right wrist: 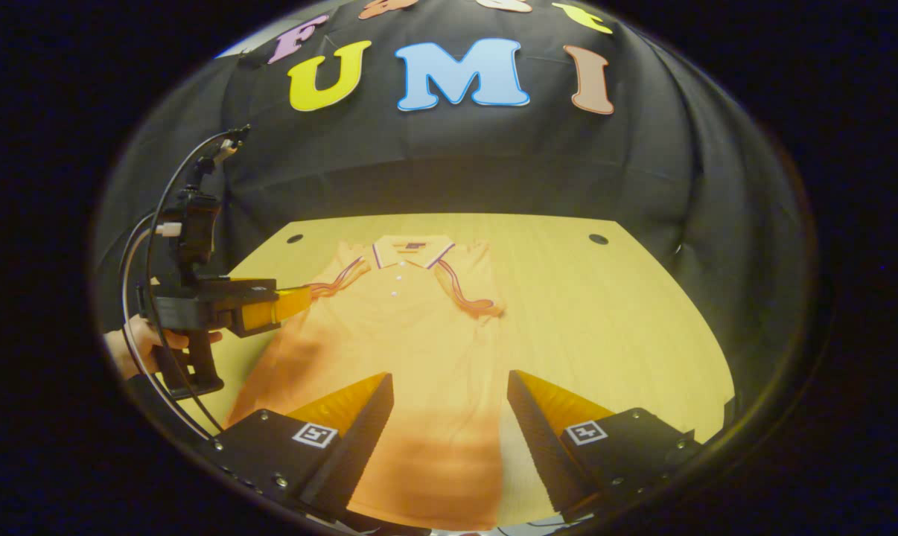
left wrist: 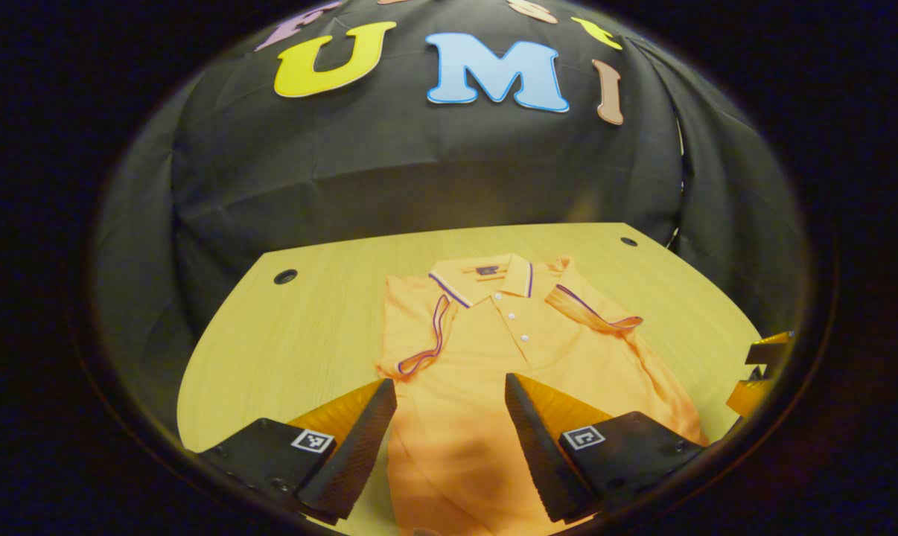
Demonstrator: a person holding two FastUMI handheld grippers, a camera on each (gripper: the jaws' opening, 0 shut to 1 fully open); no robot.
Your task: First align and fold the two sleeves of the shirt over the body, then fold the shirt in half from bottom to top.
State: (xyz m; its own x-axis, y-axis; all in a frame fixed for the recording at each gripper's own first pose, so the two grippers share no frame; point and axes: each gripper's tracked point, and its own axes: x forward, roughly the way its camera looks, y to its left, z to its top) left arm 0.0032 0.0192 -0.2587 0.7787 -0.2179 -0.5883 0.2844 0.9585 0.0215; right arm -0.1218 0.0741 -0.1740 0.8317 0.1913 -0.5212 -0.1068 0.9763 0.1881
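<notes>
An orange polo shirt (left wrist: pixel 486 350) lies flat on the wooden table, collar at the far end. Its two purple-trimmed sleeves (left wrist: pixel 428 335) (left wrist: pixel 594 311) lie folded inward on the chest. My left gripper (left wrist: pixel 450 383) hovers open above the shirt's lower body with nothing between its fingers. A bit of the right gripper (left wrist: pixel 760 371) shows at the right edge. In the right gripper view the shirt (right wrist: pixel 404 327) stretches away from me, and my right gripper (right wrist: pixel 450 378) stands open over its hem area. The left gripper (right wrist: pixel 270 308), held by a hand (right wrist: pixel 130 348), hangs over the shirt's left side.
The wooden table (right wrist: pixel 605 313) has bare surface on both sides of the shirt and two small dark holes (right wrist: pixel 295 239) (right wrist: pixel 599 239) near its far corners. Black cloth closes off the back and sides. Cables (right wrist: pixel 155 223) loop from the left gripper.
</notes>
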